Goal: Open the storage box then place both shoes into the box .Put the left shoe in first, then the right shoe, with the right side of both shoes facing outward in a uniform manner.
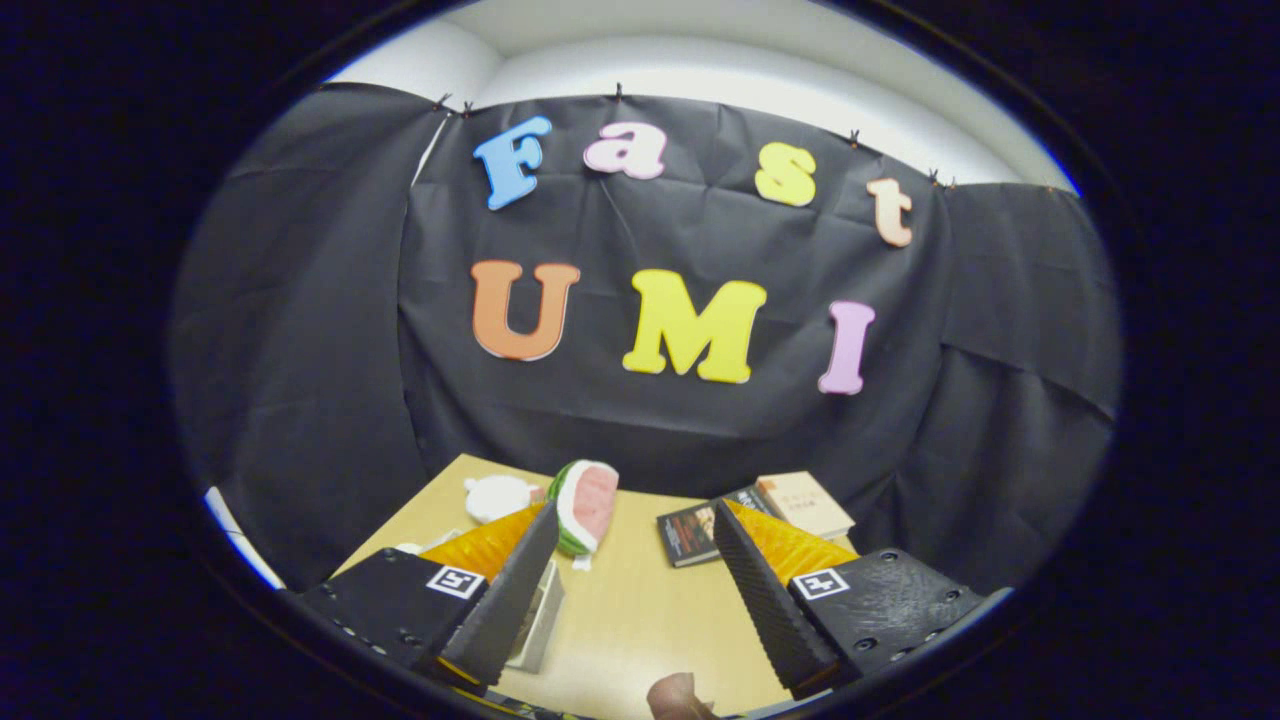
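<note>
Two ribbed black fingers of the gripper (636,560) stand wide apart over the pale wooden table (630,620), holding nothing. Beyond them lie two half-hidden books (790,505), a plush watermelon slice (588,505) and a white soft toy (497,497). Shoes and box: unseen here.

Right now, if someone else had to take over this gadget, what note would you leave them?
Tongs: open, nothing between the fingers, held above the wooden table and aimed at the booth's wall.
Beyond the fingertips: a watermelon-slice toy, a white soft toy beside it, and two books by the other finger.
A flat pale thing lies under one finger; I cannot tell what it is. A fingertip of a person pokes in near the table's front edge.
Done: nothing that I can confirm from here.
Left: find the storage box and shoes, open the box, then left shoe, then right shoe.
</note>
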The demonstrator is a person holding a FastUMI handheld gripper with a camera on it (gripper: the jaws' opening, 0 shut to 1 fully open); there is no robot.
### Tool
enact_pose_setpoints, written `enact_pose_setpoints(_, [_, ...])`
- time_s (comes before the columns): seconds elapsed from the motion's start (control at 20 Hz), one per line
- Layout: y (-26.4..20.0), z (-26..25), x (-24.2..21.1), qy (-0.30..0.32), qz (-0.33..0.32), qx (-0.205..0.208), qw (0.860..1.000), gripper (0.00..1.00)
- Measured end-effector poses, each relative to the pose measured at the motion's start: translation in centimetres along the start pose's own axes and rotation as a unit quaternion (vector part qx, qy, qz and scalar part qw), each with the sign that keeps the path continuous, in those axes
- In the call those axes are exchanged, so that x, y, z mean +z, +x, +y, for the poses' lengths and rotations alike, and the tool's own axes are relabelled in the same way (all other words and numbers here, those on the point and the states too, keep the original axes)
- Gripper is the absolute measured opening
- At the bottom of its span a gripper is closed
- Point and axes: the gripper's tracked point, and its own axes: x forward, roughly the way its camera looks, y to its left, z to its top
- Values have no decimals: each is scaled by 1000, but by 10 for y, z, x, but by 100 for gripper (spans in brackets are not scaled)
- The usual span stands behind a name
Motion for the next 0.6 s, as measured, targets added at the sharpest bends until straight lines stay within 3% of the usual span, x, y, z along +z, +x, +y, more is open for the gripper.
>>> enact_pose_setpoints(0.25, [-41, -11, 29, 22, -89, -12, 996, 95])
enact_pose_setpoints(0.4, [-41, -17, 25, 52, -95, 6, 994, 95])
enact_pose_setpoints(0.6, [-47, -21, 25, 59, -95, -3, 994, 95])
